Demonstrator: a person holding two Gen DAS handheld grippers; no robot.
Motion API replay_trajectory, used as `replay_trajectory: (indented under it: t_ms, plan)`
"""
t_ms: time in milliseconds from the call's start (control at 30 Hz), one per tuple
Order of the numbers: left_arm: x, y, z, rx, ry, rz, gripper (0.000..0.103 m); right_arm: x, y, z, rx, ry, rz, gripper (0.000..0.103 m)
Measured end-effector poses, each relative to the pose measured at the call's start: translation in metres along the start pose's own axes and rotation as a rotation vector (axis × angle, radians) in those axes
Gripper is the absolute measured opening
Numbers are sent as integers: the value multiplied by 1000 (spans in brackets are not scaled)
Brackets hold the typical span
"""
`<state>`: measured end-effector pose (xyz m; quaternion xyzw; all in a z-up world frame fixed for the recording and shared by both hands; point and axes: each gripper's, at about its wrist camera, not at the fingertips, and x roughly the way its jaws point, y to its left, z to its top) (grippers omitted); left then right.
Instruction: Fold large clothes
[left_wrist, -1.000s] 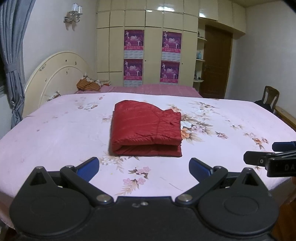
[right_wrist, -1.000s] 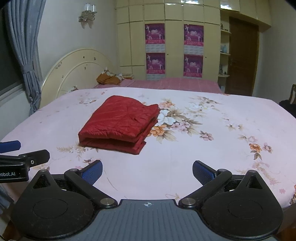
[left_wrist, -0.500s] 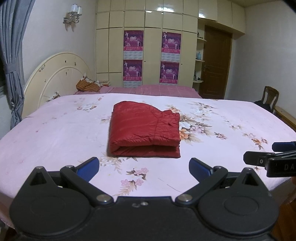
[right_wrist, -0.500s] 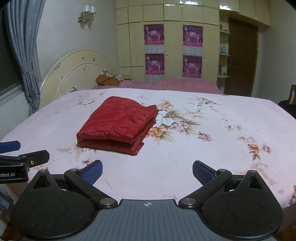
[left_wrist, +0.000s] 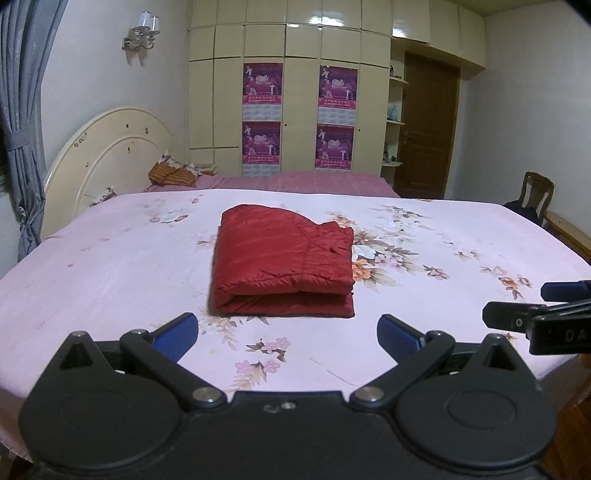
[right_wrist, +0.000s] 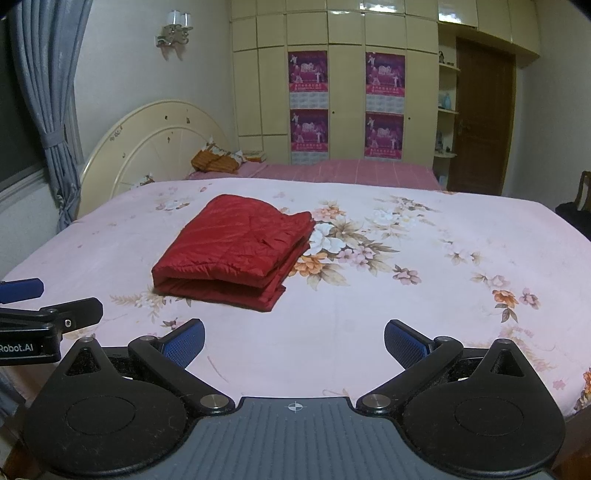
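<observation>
While both hand-held grippers (left_wrist: 288, 332) (right_wrist: 293, 341) gape empty, the folded red jacket (left_wrist: 282, 260) lies just beyond.

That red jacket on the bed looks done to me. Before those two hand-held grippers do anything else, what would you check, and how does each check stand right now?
1. Red quilted jacket folded into a compact bundle: ok.
2. Bundle lies flat on the floral bedsheet, well in from the edges: ok.
3. Left hand-held gripper open and empty, apart from the jacket: ok.
4. Right hand-held gripper open and empty, apart from the jacket: ok.
5. Layers line up neatly: not ok, the stacked edges on the right side step out unevenly in the right wrist view.
6. Sleeves tucked fully inside: cannot tell, the fold hides them.
</observation>
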<state>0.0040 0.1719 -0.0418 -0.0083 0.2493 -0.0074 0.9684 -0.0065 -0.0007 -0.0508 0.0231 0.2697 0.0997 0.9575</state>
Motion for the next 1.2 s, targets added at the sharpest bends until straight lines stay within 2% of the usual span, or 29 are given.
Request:
replay_trajectory:
  t_ms: [1200]
  plan:
    - [6,9,0,-6,-4,-4,102,4,5,3,-10,-10,3,102]
